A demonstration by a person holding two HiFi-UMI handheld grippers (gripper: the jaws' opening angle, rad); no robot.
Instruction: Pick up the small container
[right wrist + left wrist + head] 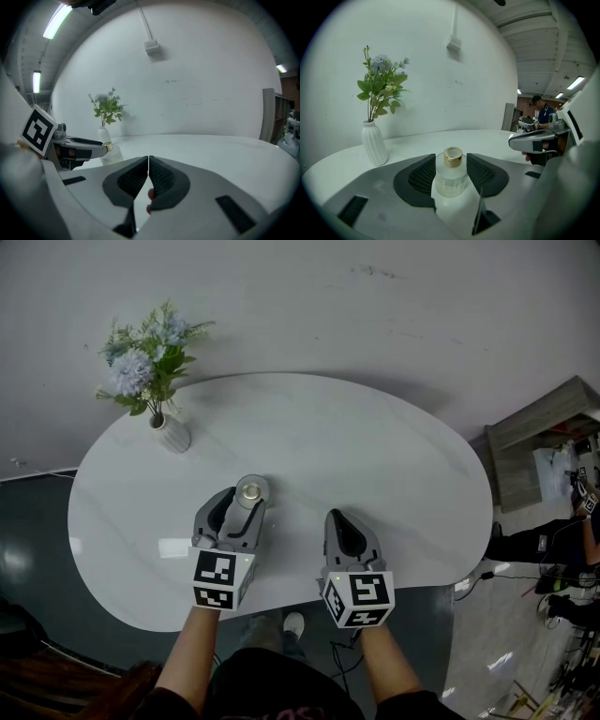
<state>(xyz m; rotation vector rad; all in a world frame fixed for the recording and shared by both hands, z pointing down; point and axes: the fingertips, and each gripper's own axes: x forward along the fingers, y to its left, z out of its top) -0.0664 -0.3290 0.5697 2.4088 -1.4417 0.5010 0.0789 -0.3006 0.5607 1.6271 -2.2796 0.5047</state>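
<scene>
The small container [251,491] is a clear glass bottle with a gold cap, standing upright on the white oval table [375,456]. My left gripper [247,506] is around it. In the left gripper view the bottle [451,174] stands between the two dark pads [423,176], which sit close at its sides without visibly pressing, so the gripper is open. My right gripper [339,517] rests to the right of it near the table's front edge, apart from the bottle. Its pads [161,177] meet with nothing between them. The right gripper view shows the bottle [112,153] beside the left gripper's tip.
A white ribbed vase [174,435] with blue flowers stands at the table's back left, also visible as the vase [374,143]. A grey cabinet [539,442] and floor clutter lie to the right of the table. A person [543,115] is in the background.
</scene>
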